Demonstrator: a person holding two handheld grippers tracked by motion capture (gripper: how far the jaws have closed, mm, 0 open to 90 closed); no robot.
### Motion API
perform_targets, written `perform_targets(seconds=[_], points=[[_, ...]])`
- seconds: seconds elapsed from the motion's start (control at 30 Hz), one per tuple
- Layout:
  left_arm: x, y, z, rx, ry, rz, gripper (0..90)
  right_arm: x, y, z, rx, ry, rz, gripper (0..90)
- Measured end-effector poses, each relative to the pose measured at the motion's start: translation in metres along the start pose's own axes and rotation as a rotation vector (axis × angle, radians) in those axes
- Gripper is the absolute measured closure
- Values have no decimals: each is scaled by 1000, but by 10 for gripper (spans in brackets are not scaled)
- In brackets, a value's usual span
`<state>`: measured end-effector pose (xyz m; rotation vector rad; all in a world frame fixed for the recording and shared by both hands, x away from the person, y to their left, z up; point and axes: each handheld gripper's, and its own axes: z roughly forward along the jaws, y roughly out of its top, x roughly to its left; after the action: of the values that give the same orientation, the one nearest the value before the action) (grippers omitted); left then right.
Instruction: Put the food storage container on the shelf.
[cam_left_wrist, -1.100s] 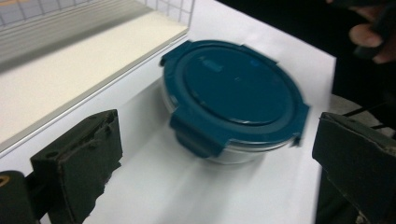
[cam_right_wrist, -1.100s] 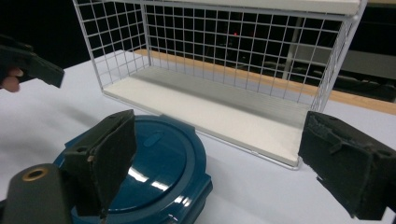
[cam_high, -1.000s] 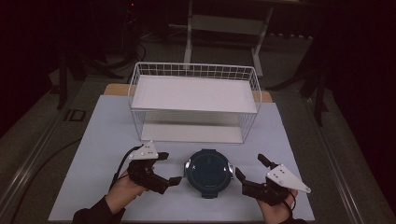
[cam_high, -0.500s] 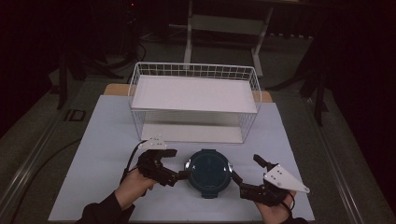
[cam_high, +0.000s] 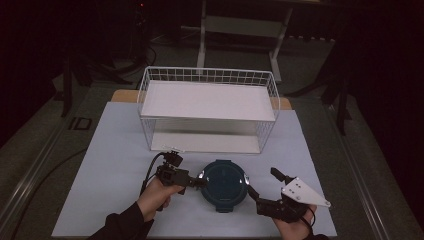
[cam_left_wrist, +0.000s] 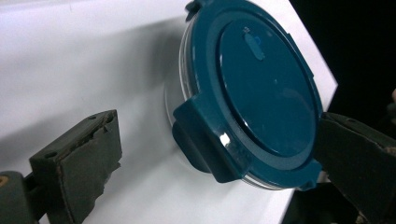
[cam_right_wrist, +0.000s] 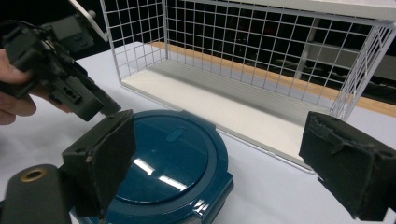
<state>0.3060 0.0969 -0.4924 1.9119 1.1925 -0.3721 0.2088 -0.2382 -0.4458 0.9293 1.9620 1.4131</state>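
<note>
A round container with a dark teal clip-on lid (cam_high: 224, 184) lies on the white tabletop near the front edge. My left gripper (cam_high: 196, 181) is at its left rim. In the left gripper view the container (cam_left_wrist: 261, 88) lies close ahead, one lid latch (cam_left_wrist: 205, 140) lies between the two wide-apart jaws, and the left gripper (cam_left_wrist: 219, 161) is open. My right gripper (cam_high: 264, 183) sits at the container's right side, open, one jaw near the rim. From the right gripper view the container (cam_right_wrist: 173, 158) lies low left of the right gripper (cam_right_wrist: 224, 156), with the left gripper (cam_right_wrist: 60, 70) beyond it.
A white wire rack (cam_high: 210, 75) with a solid upper shelf and a lower shelf stands behind the container, mid-table; the rack (cam_right_wrist: 261, 56) is close ahead in the right gripper view. The white tabletop (cam_high: 110, 150) has free room on both sides. The floor around is dark.
My left gripper has moved right, from beside the container to its left rim. My right gripper has shifted slightly left, toward the container's right edge. The container has not moved.
</note>
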Motion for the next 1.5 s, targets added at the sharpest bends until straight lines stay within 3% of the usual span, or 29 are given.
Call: perform_targets(seconds=[0.07,0.13,0.17,0.3,0.63,0.7,0.73,0.83,1.1,1.2,1.3,1.33,1.37,1.4,1.5], points=[[1,0,1,5,-5,-17,45,0,0,0,2,1,1,106],[5,0,1,13,-4,-59,67,0,0,1,5,1,2,106],[8,-1,1,8,-5,-108,163,0,-1,1,6,2,2,106],[14,-3,3,19,-35,-164,315,0,-1,1,6,4,2,106],[17,-5,9,38,-99,-211,499,-2,-3,3,20,12,17,107],[18,-5,9,41,-103,-211,500,-2,-3,3,23,12,16,108],[21,-5,11,53,-127,-239,501,-1,-3,3,25,14,17,108],[23,-5,14,63,-148,-250,502,-1,-2,4,24,14,11,108],[20,-8,12,47,-142,-212,514,-4,-4,7,49,32,40,129],[17,-8,10,44,-138,-196,522,-8,-5,9,71,56,78,129],[10,-12,7,28,-122,-144,533,-18,-7,14,123,108,168,151],[10,-12,7,28,-122,-144,534,-21,-8,15,139,129,191,167],[9,-13,6,23,-122,-135,534,-21,-8,15,139,129,191,167],[7,-15,5,13,-121,-125,537,-26,-10,19,179,174,251,186],[5,-18,3,9,-114,-77,541,-31,-15,25,245,204,277,224]])
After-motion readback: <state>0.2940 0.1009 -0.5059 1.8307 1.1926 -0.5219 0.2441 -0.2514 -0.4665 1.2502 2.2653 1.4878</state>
